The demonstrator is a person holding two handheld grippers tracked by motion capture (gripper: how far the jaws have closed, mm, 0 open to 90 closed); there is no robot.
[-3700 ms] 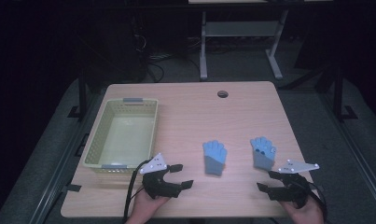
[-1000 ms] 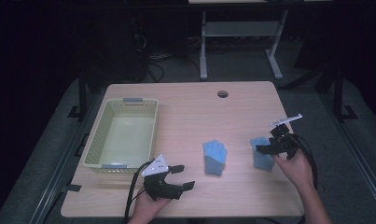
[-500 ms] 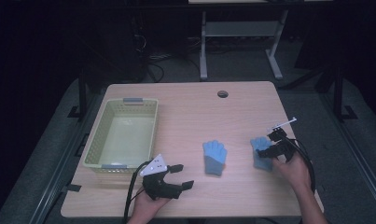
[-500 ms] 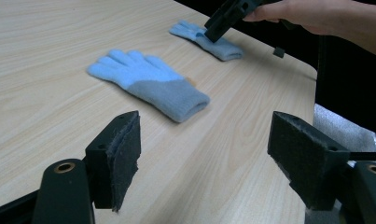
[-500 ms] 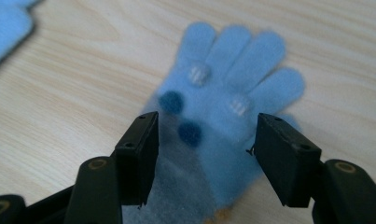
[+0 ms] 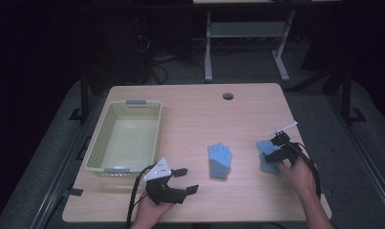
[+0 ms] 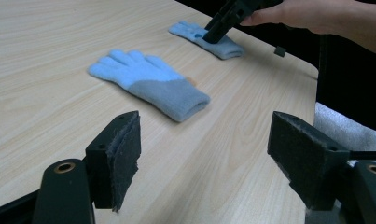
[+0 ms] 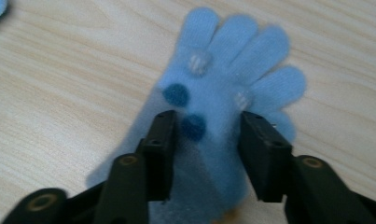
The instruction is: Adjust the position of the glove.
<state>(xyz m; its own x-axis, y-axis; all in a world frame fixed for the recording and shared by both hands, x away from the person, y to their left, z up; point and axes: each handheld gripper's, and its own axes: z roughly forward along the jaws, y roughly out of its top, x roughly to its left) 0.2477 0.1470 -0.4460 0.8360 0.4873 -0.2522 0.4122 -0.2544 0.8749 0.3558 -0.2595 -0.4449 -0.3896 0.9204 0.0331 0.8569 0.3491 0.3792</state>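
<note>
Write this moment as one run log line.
right gripper: closing on right glove | left gripper: open, idle | other glove: on table

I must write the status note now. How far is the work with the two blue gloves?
Nothing is done so far: the basket holds no glove. In hand: the right gripper, its jaws just closing, straddles the right glove, not clearly pinched. Left: lift it, then the middle glove. The left gripper rests open.
</note>
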